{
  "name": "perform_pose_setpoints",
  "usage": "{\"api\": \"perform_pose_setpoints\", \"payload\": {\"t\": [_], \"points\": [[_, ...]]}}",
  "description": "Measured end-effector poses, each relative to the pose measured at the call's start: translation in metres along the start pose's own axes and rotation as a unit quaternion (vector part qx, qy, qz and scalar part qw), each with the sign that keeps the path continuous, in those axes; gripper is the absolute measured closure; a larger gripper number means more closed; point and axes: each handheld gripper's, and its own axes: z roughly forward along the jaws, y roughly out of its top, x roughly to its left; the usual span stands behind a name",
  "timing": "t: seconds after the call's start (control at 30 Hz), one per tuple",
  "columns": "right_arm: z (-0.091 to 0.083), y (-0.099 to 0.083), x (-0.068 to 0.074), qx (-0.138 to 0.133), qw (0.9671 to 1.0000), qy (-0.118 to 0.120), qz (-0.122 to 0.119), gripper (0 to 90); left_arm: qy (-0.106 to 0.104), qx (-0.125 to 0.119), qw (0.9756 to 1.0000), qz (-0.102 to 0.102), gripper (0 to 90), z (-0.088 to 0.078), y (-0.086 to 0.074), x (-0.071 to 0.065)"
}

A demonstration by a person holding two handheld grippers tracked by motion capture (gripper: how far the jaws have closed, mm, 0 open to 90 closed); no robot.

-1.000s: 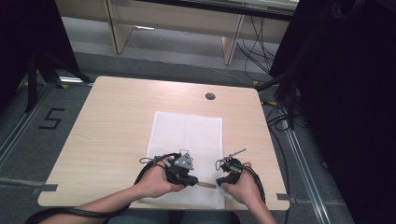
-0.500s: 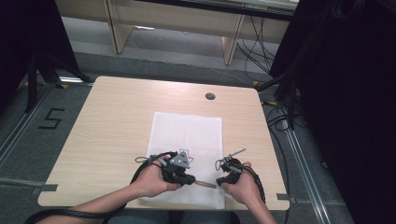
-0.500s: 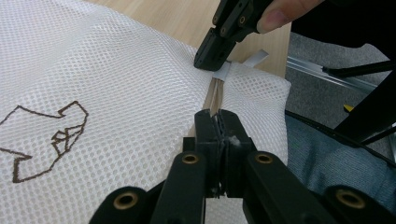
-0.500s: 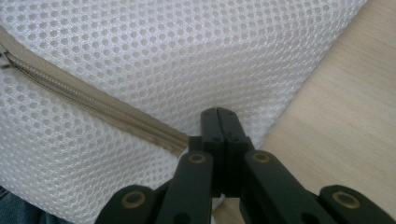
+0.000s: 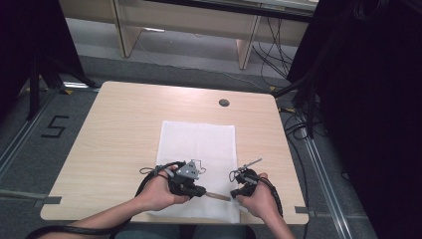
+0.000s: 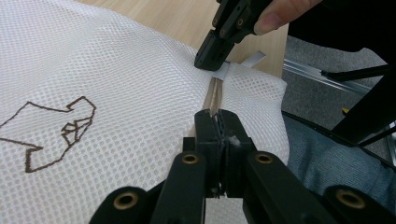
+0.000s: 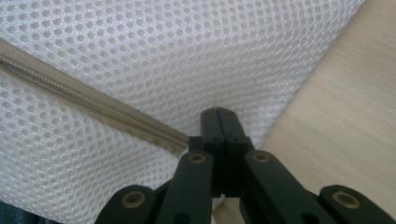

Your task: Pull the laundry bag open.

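A white mesh laundry bag (image 5: 199,159) lies flat on the wooden table (image 5: 109,129), its near edge at the table's front edge. On its left part a brown outline figure (image 6: 51,126) is drawn on the mesh. The left hand (image 5: 157,191) holds the left gripper (image 5: 199,190) low over the bag's near edge; in the left gripper view its jaws are pressed together on the beige zipper (image 6: 214,95), with a scrap of white caught between the pads. The zipper runs along the near edge between the two tools. Farther right, the right gripper (image 5: 238,191) in the right hand (image 5: 259,199) sits at the bag's near right corner. In the left gripper view its black jaws are clamped on a white tab (image 6: 223,71) at the zipper's end; in the right gripper view they stand tight together.
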Motion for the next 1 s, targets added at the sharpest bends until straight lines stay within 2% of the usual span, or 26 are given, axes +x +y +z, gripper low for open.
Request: {"api": "perform_pose_setpoints", "payload": {"t": [0.1, 0.17, 0.27, 0.33, 0.37, 0.43, 0.5, 0.53, 0.57, 0.6, 0.63, 0.67, 0.73, 0.8, 0.83, 0.93, 0.97, 1.0], "points": [[0.000, 0.000, 0.000, 0.000, 1.0000, 0.000, 0.001, 90.0, -0.002, -0.003, 0.9999, -0.011, 87.5, -0.001, -0.002, 0.000], [0.000, 0.000, 0.000, 0.000, 1.0000, 0.000, 0.001, 90.0, 0.001, -0.001, 1.0000, -0.003, 87.6, -0.002, -0.002, 0.000], [0.000, 0.000, 0.000, -0.001, 1.0000, 0.000, 0.000, 90.0, 0.001, -0.003, 0.9999, -0.010, 87.5, -0.004, -0.004, 0.000], [0.000, 0.000, 0.000, -0.001, 1.0000, -0.002, 0.000, 90.0, 0.001, -0.005, 1.0000, -0.003, 87.5, -0.005, -0.004, 0.001], [0.000, 0.000, 0.001, 0.000, 1.0000, -0.001, 0.003, 90.0, -0.002, -0.005, 0.9999, -0.009, 87.5, -0.005, -0.005, 0.001], [0.000, 0.000, 0.001, -0.001, 1.0000, -0.002, 0.000, 90.0, -0.002, -0.003, 1.0000, -0.006, 87.5, -0.005, -0.006, 0.001], [0.000, 0.000, 0.001, 0.000, 1.0000, -0.001, 0.003, 90.0, 0.001, -0.004, 0.9998, -0.017, 87.5, -0.005, -0.007, 0.000], [0.000, 0.000, 0.001, 0.000, 1.0000, -0.002, 0.002, 90.0, 0.000, -0.006, 0.9999, -0.011, 87.5, -0.006, -0.007, 0.001], [0.000, 0.000, 0.002, 0.002, 1.0000, -0.003, 0.007, 90.0, 0.000, -0.009, 0.9999, -0.015, 87.5, -0.007, -0.008, 0.001], [0.000, 0.000, 0.000, -0.003, 1.0000, -0.001, -0.003, 90.0, 0.002, -0.007, 0.9998, -0.017, 87.5, -0.008, -0.008, 0.001], [0.000, 0.000, 0.001, -0.001, 1.0000, -0.002, -0.001, 90.0, 0.002, -0.008, 0.9999, -0.012, 87.5, -0.009, -0.008, 0.002], [0.000, 0.000, 0.001, 0.000, 1.0000, -0.002, 0.000, 90.0, 0.001, -0.010, 0.9998, -0.019, 87.5, -0.009, -0.009, 0.001], [0.000, 0.000, 0.000, -0.001, 1.0000, -0.001, 0.001, 90.0, 0.003, -0.005, 1.0000, -0.008, 87.5, -0.011, -0.010, 0.003], [0.000, 0.000, 0.001, 0.000, 1.0000, -0.002, 0.001, 90.0, 0.000, -0.006, 0.9999, -0.011, 87.5, -0.012, -0.011, 0.003], [0.000, 0.000, 0.001, 0.000, 1.0000, -0.003, 0.001, 90.0, -0.001, -0.012, 0.9997, -0.021, 87.5, -0.012, -0.012, 0.002], [0.000, 0.000, 0.001, 0.000, 1.0000, -0.004, 0.001, 90.0, 0.003, -0.009, 0.9999, -0.012, 87.5, -0.015, -0.012, 0.003], [0.000, 0.000, 0.001, 0.001, 1.0000, -0.005, 0.003, 90.0, 0.001, -0.013, 0.9997, -0.021, 87.5, -0.014, -0.012, 0.003], [0.000, 0.000, 0.001, 0.001, 1.0000, -0.006, 0.003, 90.0, 0.005, -0.009, 0.9999, -0.014, 87.5, -0.017, -0.012, 0.004]]}}
